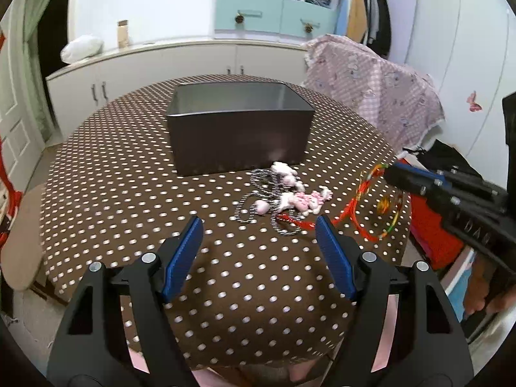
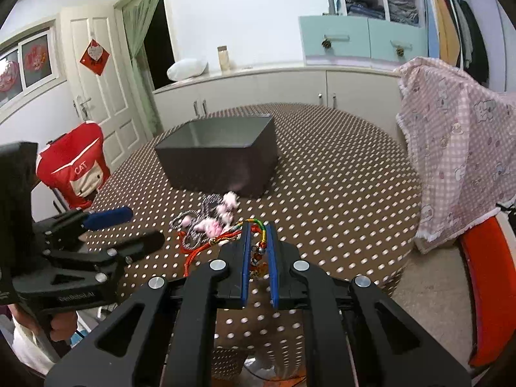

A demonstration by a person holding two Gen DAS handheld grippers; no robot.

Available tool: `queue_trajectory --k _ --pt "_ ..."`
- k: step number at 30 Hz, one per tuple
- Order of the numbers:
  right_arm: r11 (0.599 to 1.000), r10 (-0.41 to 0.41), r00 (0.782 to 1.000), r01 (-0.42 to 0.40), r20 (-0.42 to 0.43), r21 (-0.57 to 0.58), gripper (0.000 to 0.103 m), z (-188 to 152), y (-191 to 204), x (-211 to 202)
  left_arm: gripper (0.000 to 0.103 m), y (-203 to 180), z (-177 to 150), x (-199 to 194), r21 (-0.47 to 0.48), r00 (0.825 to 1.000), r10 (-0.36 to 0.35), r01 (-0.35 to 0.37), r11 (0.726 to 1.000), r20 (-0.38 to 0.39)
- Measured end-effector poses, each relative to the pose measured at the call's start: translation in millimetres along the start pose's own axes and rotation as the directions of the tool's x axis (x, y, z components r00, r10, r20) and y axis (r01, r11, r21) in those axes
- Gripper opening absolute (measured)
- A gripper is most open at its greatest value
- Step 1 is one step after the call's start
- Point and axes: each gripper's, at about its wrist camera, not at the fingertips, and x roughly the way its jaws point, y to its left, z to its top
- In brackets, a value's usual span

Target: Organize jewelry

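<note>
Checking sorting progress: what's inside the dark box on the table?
The dark box shows only bare grey inner walls; no jewelry visible. Its front wall hides the floor, so I cannot tell.

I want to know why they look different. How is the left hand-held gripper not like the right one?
The left hand-held gripper is open and empty; the right hand-held gripper is shut on the red cord. The left is above bare tablecloth; the right is by the pile. Both have blue pads and point toward the box.
</note>
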Motion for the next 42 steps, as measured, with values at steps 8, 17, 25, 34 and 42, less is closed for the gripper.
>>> queue_trajectory --k 8,17,25,34,42 --pt "1.0 -0.006 1.0 0.005 0.028 0.018 0.008 8.9 -12.3 -2.3 0.063 4.8 3.9 26.4 -0.021 0.999 -0.003 0.002 1.0 -0.052" --pt "0.999 -0.012 1.0 0.012 -0.003 0.052 0.008 7.9 -24.6 7.6 0.032 6.7 -1.8 32.9 0.035 0.998 0.06 -0.06 0.998 -0.028" --pt "0.997 -0.01 1.0 0.01 -0.005 0.076 0.008 9.4 -27.6 11.5 0.005 50.7 2.1 30.2 -0.194 0.999 -0.039 0.032 0.98 -0.032" --pt "0.997 -0.014 1.0 0.015 -0.008 0.079 0.008 10.3 -26.4 12.0 0.005 42.9 5.2 19.8 -0.119 0.999 -0.038 0.036 0.992 -0.012" --pt "0.997 0.0 1.0 0.001 -0.013 0.076 0.008 9.8 -21.0 14.1 0.005 29.9 6.4 22.8 -0.002 0.999 0.001 -0.001 1.0 -0.037"
